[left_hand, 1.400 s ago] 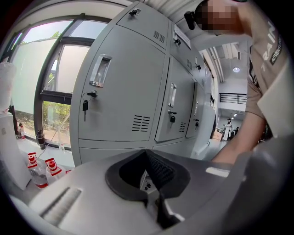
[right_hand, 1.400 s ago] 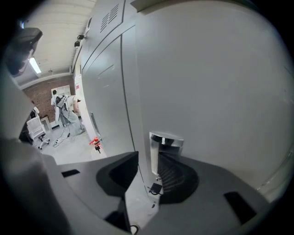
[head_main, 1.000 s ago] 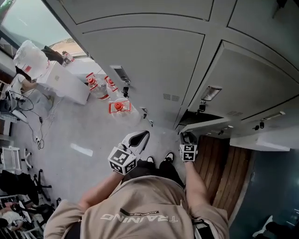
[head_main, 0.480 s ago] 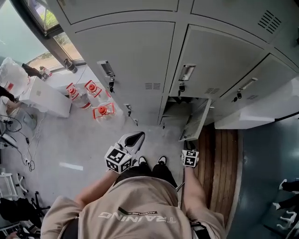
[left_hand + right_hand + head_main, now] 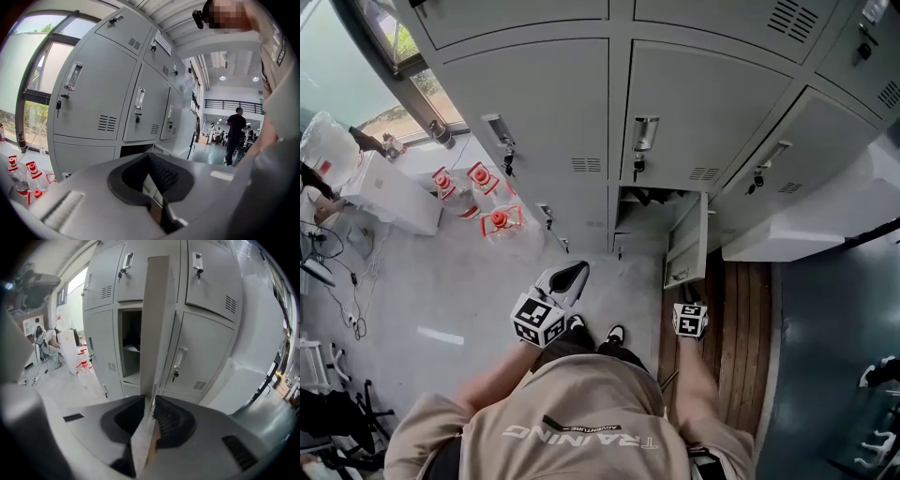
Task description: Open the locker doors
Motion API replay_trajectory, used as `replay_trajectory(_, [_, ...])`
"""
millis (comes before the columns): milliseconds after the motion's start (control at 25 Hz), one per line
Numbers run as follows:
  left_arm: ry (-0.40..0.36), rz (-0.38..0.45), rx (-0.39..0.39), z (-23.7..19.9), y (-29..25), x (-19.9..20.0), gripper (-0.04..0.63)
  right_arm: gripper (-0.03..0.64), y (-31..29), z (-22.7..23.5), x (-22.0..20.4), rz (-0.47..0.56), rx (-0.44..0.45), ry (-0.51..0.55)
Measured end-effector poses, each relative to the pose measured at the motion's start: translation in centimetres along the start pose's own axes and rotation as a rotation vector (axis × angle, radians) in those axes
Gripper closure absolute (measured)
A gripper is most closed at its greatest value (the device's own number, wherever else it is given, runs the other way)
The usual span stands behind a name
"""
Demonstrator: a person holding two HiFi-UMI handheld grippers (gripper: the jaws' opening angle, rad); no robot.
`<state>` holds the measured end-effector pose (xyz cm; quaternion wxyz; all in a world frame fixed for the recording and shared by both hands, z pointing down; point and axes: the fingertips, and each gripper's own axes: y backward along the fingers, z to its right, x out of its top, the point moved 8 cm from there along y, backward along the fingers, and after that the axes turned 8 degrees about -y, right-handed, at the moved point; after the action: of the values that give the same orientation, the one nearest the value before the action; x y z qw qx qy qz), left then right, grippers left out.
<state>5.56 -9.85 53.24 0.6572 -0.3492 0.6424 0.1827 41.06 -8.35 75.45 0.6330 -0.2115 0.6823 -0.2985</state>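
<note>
Black ribbed pads [image 5: 174, 420] of the right gripper [image 5: 152, 414] stand a narrow slit apart and pinch nothing. Its jaws have just been closing, and only floor and the far door edge show through the slit. A second ago this gripper sat at the edge of the pale grey metal lower locker door [image 5: 156, 324], then only part-way open. Now the door stands swung wide, edge-on in the right gripper view, and the gripper has drawn back, apart from it. The left gripper [image 5: 151, 157] has its tips pressed together on nothing and points toward the grey locker bank [image 5: 548, 103] from a little way off, much as before.

I judge that this one door is done and the hand is leaving it. The shut doors round it remain to be opened, such as the lower-left door [image 5: 101, 350] and the lower-right door with its hanging key [image 5: 206, 352].

The open compartment [image 5: 131, 345] is dark inside; something pale lies on a shelf, but I cannot tell what. In the head view the marker cube [image 5: 690, 320] covers the right jaws. A big pale slab at the right [image 5: 797, 230] may be another open door; that is unclear.
</note>
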Motion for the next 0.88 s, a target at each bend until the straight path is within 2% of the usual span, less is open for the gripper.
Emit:
replay_trajectory(200, [0.021,0.022,0.045,1.7,0.6,-0.9,0.589,0.551,1.8,0.5,-1.2,0.014,0.009,-0.037])
replay_trajectory(320, [0.026,0.035,0.088,1.9,1.8,-0.7,0.589,0.584,3.6,-0.8,-1.1,0.047,0.054,-0.036])
replay_trajectory(400, [0.024,0.031,0.113,1.6,2.7,-0.7,0.588,0.604,4.7,-2.3,-0.4,0.104,0.100,-0.040])
replay_trajectory(720, [0.010,0.014,0.238,-0.5,7.7,-1.2,0.588,0.606,8.5,-11.2,8.5,0.369,0.351,-0.076])
replay_trajectory(880, [0.020,0.032,0.271,-2.1,10.4,-1.4,0.589,0.606,11.2,-16.5,12.8,0.393,0.437,-0.031])
